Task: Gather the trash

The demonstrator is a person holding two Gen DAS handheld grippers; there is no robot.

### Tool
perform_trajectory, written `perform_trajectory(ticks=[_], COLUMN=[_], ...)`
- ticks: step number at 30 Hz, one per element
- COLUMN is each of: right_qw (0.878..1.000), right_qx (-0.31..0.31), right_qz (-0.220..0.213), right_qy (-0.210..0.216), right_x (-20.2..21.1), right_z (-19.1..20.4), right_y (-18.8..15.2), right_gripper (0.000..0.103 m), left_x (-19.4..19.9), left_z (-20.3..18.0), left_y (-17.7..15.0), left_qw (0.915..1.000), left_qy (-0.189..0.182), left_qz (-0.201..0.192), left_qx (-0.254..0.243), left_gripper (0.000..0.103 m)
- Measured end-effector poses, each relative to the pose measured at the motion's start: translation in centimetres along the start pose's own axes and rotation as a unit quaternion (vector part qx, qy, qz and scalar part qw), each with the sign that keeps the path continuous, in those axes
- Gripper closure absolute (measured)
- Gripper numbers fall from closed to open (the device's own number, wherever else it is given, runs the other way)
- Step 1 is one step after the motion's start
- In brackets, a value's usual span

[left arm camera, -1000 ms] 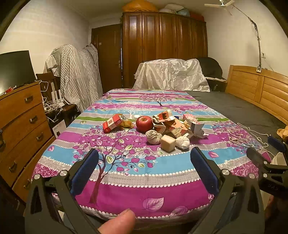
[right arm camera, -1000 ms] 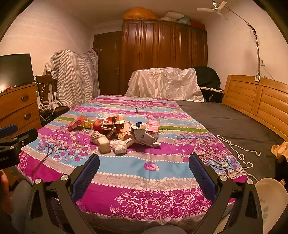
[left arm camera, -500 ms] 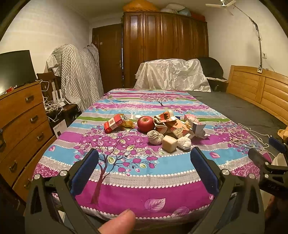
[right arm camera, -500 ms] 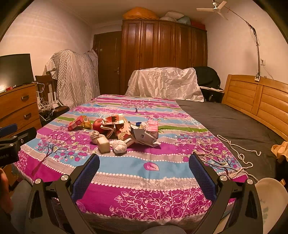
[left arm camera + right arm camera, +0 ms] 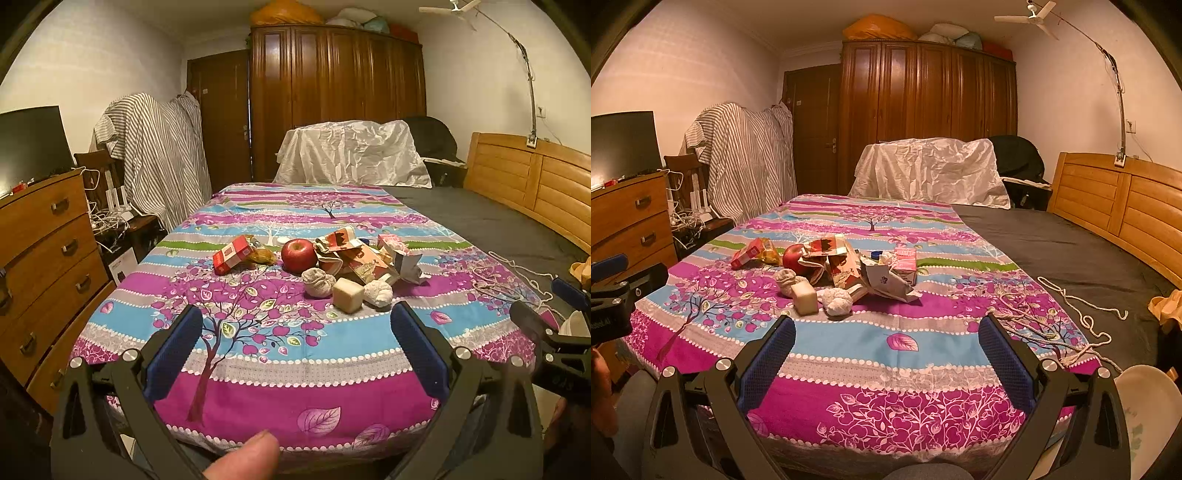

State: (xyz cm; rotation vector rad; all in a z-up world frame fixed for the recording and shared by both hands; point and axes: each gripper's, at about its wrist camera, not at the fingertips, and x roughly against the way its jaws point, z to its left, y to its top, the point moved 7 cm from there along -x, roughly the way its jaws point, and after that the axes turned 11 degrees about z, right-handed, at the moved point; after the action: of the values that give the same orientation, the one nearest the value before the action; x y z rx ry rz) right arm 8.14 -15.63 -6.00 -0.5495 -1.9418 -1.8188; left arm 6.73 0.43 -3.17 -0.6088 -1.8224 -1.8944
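Left gripper (image 5: 295,347) and right gripper (image 5: 886,349), each with jaws spread wide and empty, held at the near edge of the patterned bedspread (image 5: 258,332). The trash pile (image 5: 354,258), crumpled cartons beside a red apple (image 5: 298,254), lies mid-bed, well beyond both jaw pairs.

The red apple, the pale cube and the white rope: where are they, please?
red apple (image 5: 298,254), left wrist view, middle of its front skin.
pale cube (image 5: 804,301), right wrist view, its front face.
white rope (image 5: 1086,317), right wrist view, a loop on the dark sheet.
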Motion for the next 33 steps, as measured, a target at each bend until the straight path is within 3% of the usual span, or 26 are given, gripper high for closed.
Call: perform_trajectory(ticks=[17,20,25,26,27,29,31,33], right_qw=[1.0,0.999,0.996,0.995,0.993,0.987,0.979,0.973], right_qx=[-0.001,0.0,0.006,0.006,0.007,0.006,0.01,0.002], right_qz=[0.007,0.026,0.077,0.089,0.108,0.134,0.154,0.168], right_qy=[0.005,0.019,0.036,0.042,0.054,0.089,0.13,0.16], right_x=[-0.6,-2.0,-6.7,-7.8,-9.2,-11.5,-13.5,-15.1], right_z=[0.1,-0.1,-0.7,-0.7,-0.6,-0.1,0.8,1.4], right_y=[-0.1,-0.4,-1.8,-2.2,-2.7,-3.2,-3.1,-2.5], right_gripper=[0.004,0.004,0.004,0.004,0.004,0.013,0.041,0.044], left_x=[-1.2,-5.3,-14.6,-16.1,-17.8,-19.9,-22.0,-24.7], left_z=[0.4,1.2,4.0,4.0,3.5,2.7,1.6,0.9], left_y=[-0.6,-1.4,-2.9,-2.9,-2.4,-1.1,1.1,2.5], left_qw=[0.9999,0.9944,0.9764,0.9725,0.9663,0.9615,0.9638,0.9608], left_qy=[0.001,-0.052,-0.077,-0.086,-0.117,-0.137,-0.142,-0.142], left_qz=[0.017,0.091,0.199,0.213,0.227,0.237,0.226,0.235], left_qx=[-0.001,-0.006,0.035,0.039,0.036,0.029,-0.006,-0.042], left_gripper=[0.005,0.005,0.005,0.007,0.015,0.031,0.048,0.054])
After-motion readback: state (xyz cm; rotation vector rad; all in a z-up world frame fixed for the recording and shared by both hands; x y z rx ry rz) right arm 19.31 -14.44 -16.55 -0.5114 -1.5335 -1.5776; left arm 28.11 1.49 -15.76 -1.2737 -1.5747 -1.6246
